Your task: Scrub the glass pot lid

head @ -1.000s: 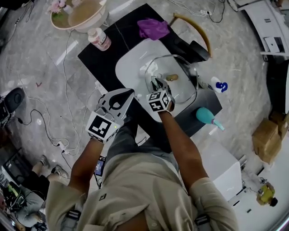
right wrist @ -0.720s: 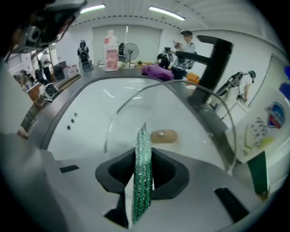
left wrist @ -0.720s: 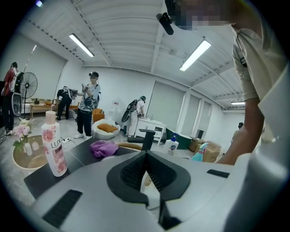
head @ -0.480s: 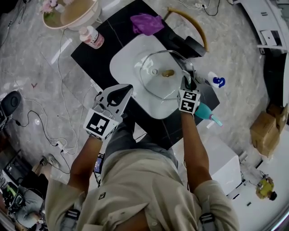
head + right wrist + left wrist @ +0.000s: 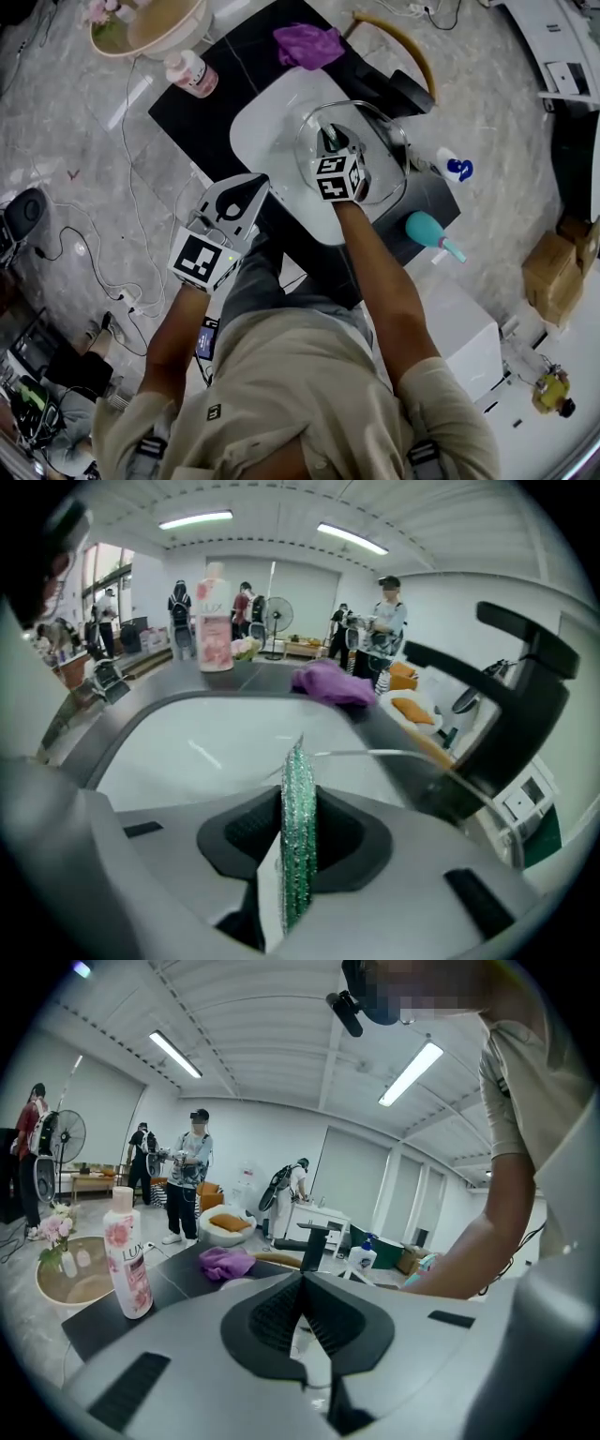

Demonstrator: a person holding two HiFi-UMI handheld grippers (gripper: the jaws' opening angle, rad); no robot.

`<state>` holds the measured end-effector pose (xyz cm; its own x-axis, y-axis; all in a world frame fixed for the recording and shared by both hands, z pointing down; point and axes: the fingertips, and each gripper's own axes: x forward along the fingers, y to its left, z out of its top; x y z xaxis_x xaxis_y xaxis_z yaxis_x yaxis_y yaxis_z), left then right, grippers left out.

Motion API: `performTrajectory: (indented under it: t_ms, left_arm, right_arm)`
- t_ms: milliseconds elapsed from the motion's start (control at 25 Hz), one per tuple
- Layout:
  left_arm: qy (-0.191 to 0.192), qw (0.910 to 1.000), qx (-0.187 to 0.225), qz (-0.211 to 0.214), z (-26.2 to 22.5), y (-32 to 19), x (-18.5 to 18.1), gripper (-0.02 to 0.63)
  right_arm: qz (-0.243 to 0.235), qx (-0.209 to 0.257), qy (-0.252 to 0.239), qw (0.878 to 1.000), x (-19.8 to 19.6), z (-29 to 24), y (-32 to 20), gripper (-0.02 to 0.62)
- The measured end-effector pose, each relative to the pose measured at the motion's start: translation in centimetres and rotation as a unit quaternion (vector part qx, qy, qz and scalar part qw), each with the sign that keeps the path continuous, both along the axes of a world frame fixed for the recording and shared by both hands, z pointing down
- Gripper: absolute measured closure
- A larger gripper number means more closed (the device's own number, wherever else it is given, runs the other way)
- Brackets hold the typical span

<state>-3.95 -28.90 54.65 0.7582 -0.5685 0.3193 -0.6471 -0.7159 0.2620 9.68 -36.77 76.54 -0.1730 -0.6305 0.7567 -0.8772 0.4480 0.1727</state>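
Note:
The glass pot lid (image 5: pixel 382 150) lies in the white sink basin (image 5: pixel 267 122); its metal rim (image 5: pixel 394 756) crosses the right gripper view. My right gripper (image 5: pixel 325 133) is over the lid's left half, shut on a green scrub pad (image 5: pixel 299 817) that stands on edge between the jaws and sticks out past them. The lid's knob is hidden under this gripper. My left gripper (image 5: pixel 253 186) hovers by the basin's near left edge, away from the lid. Its jaws (image 5: pixel 302 1281) meet at the tips with nothing between them.
On the black counter (image 5: pixel 211 108) are a purple cloth (image 5: pixel 307 45) and a pink bottle (image 5: pixel 190 73). The black faucet (image 5: pixel 412 96) stands at the basin's right, with a blue-and-white bottle (image 5: pixel 454 170) and a teal brush (image 5: pixel 428 234) nearby. People stand in the room behind.
My right gripper went from over the lid to the basin's right edge by the faucet, and has now come back left over the lid. The left gripper has barely moved.

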Motion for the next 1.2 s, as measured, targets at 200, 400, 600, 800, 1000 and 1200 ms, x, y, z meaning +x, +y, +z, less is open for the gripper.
performTrajectory:
  t_ms: [200,400,600,800,1000,1200]
  left_arm:
    - [0.001,1.0000,-0.003,0.004,0.2,-0.3,0.5,0.592]
    - [0.003,0.9999,0.001,0.015,0.2,-0.6,1.4,0.592]
    - [0.010,0.9997,0.007,0.022,-0.4,-0.8,2.3,0.592]
    - [0.010,0.9998,0.003,0.016,-0.7,-0.7,2.0,0.592]
    - [0.003,1.0000,-0.004,0.006,0.0,-0.2,0.8,0.592]
    - [0.001,1.0000,-0.006,-0.006,0.3,0.3,-0.2,0.592]
  right_arm:
    - [-0.034,-0.068,0.012,0.997,-1.3,4.5,7.2,0.500]
    - [0.039,-0.085,0.028,0.995,7.3,3.8,11.2,0.499]
    - [0.142,-0.021,0.030,0.989,16.4,-1.9,8.7,0.494]
    - [0.145,0.022,0.021,0.989,16.6,-4.3,3.6,0.491]
    - [0.087,0.046,0.003,0.995,9.3,-4.7,-2.7,0.492]
    - [0.009,-0.029,-0.002,1.000,1.8,1.1,-0.8,0.492]
